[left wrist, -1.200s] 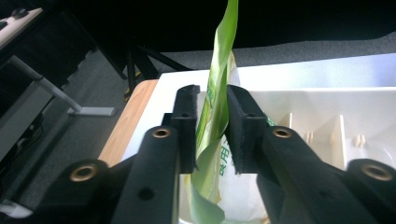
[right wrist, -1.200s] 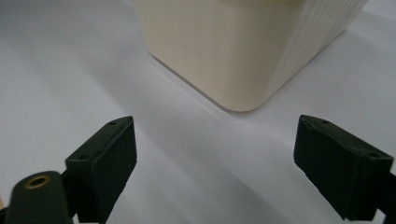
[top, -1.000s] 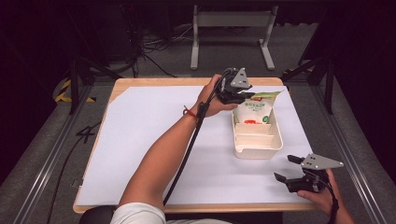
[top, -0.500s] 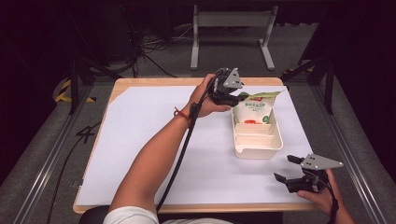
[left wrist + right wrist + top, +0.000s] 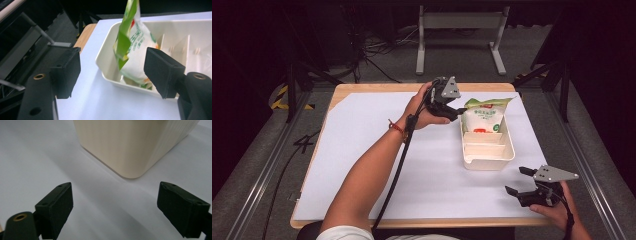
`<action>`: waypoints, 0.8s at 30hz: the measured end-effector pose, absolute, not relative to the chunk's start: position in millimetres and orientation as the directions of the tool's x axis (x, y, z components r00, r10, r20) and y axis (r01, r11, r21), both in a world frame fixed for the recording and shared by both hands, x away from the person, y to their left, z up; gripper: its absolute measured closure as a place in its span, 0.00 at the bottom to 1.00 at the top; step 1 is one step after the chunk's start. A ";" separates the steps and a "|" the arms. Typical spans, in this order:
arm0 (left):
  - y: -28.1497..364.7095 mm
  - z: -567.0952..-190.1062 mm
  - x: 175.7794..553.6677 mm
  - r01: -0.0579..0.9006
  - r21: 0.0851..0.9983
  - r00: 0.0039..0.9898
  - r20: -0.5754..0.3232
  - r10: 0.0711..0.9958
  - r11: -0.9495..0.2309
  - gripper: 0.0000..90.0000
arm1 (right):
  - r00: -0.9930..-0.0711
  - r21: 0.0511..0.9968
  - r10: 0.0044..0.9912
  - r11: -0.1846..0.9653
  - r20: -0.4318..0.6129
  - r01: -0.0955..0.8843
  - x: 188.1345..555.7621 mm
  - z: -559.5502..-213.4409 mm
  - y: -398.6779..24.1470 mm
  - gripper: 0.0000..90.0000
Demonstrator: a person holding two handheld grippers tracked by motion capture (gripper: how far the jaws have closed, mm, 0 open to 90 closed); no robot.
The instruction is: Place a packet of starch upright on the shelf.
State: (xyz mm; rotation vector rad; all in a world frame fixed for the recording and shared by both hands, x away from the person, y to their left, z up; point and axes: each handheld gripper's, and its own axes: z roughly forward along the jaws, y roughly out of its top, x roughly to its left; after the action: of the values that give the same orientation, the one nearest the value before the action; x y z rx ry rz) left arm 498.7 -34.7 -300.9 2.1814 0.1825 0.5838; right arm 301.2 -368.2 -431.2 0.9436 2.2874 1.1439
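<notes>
A green-and-white pouch [image 5: 482,118] stands upright in the far compartment of a cream divided tray [image 5: 488,161]. My left gripper [image 5: 458,113] hovers just left of the pouch at the tray's far left corner. Its jaws have just been opening and stand apart, pressing on nothing. In the left gripper view the pouch [image 5: 135,50] leans in the tray [image 5: 107,65] beyond the left gripper [image 5: 113,67], clear of both pads. Near the table's front right my right gripper [image 5: 515,180] rests open, aimed at the tray's near corner [image 5: 130,145]; the right gripper [image 5: 115,205] has nothing between its fingers.
White paper [image 5: 377,150] covers the wooden table. The tray's two nearer compartments hold nothing. My left forearm and the gripper's cable [image 5: 397,170] cross the middle of the paper. Dark floor, cables and a metal stand lie beyond the far edge.
The left gripper has let go of the pouch's top, opened its jaws and drawn back to the left. The pouch stays standing in the tray. The right gripper has not moved.
</notes>
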 end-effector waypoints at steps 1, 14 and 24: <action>-32.5 -301.9 499.2 -0.072 0.773 0.881 0.346 0.323 -0.630 0.32 | -0.685 0.814 0.726 0.433 -0.060 0.388 301.3 -431.3 -368.2 0.15; -8.0 -315.8 493.3 -0.037 0.754 0.869 0.349 0.351 -0.656 0.23 | -0.689 0.809 0.722 0.442 -0.065 0.387 301.1 -431.5 -366.5 0.15; 4.2 -322.5 486.4 -0.023 0.734 0.868 0.352 0.352 -0.679 0.18 | -0.689 0.808 0.721 0.447 -0.071 0.385 300.6 -431.5 -366.3 0.15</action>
State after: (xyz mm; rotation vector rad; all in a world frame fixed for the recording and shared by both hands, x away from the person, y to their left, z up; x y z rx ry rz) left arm 486.4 4.2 -322.5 2.2472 0.2365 0.6098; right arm 300.6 -366.3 -431.5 0.9327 2.2968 1.1284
